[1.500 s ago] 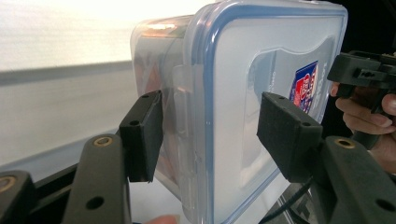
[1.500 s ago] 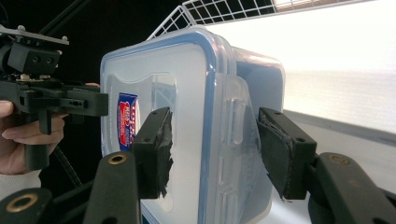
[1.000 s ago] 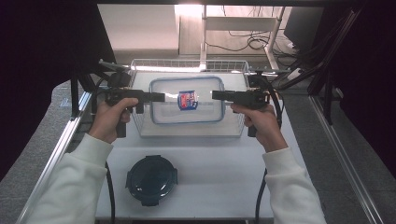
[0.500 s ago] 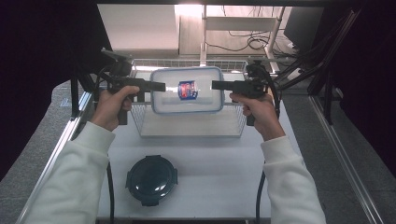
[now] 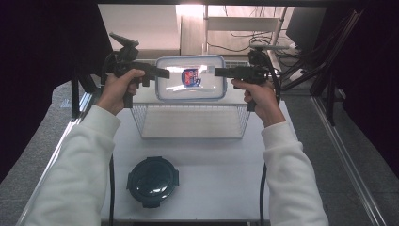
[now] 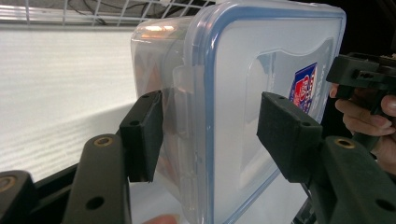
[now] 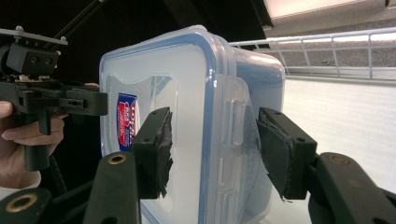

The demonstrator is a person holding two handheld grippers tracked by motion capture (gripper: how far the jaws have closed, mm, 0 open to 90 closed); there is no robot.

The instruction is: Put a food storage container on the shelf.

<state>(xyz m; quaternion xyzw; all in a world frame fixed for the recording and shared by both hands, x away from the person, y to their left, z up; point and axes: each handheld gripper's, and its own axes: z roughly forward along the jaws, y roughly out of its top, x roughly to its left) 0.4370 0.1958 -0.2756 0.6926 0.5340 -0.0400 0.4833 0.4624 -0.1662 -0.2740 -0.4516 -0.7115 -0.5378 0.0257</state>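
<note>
A clear rectangular food container [image 5: 190, 77] with a blue-sealed lid and a red-and-blue sticker hangs in the air over the far rim of the wire basket [image 5: 141, 127]. My left gripper [image 5: 162, 73] is shut on its left end and my right gripper [image 5: 219, 71] on its right end. In the left gripper view the pads [image 6: 144, 133] press the container [image 6: 243, 93] across a lid clasp. In the right gripper view the jaws [image 7: 217, 149] clamp the container [image 7: 187, 116] the same way, with the other gripper [image 7: 88, 102] beyond.
The white wire basket stands on the white table [image 5: 211, 169] under the container. A dark round lidded container [image 5: 153, 181] sits near the front edge. Dark frame bars and cables flank both sides of the table.
Both hands have carried the container up out of the basket and farther from the person. The grip on both ends is unchanged.
</note>
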